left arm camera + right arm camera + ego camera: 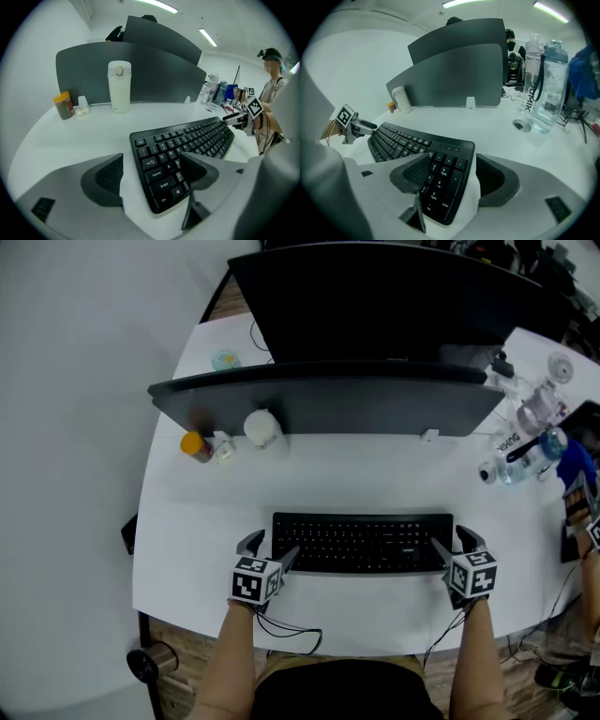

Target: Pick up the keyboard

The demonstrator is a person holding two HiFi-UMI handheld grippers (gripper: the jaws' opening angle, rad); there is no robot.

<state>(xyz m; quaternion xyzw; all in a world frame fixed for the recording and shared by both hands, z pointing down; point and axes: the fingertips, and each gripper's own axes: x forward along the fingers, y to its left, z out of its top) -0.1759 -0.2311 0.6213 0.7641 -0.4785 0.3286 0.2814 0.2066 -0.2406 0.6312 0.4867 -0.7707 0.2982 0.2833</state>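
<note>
Black keyboard (362,542) lying flat on the white counter (375,474). Left gripper (270,547): fingers (199,166) apart, with the keyboard's left end between them, one finger over the keys and the other outside the edge. Right gripper (455,545): fingers (412,173) likewise apart, straddling the right end. A white flask (119,87) stands well beyond the left fingers.

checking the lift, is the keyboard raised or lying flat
Lying flat: the keyboard rests on the desk, left tongs and right tongs open around its ends.
</note>
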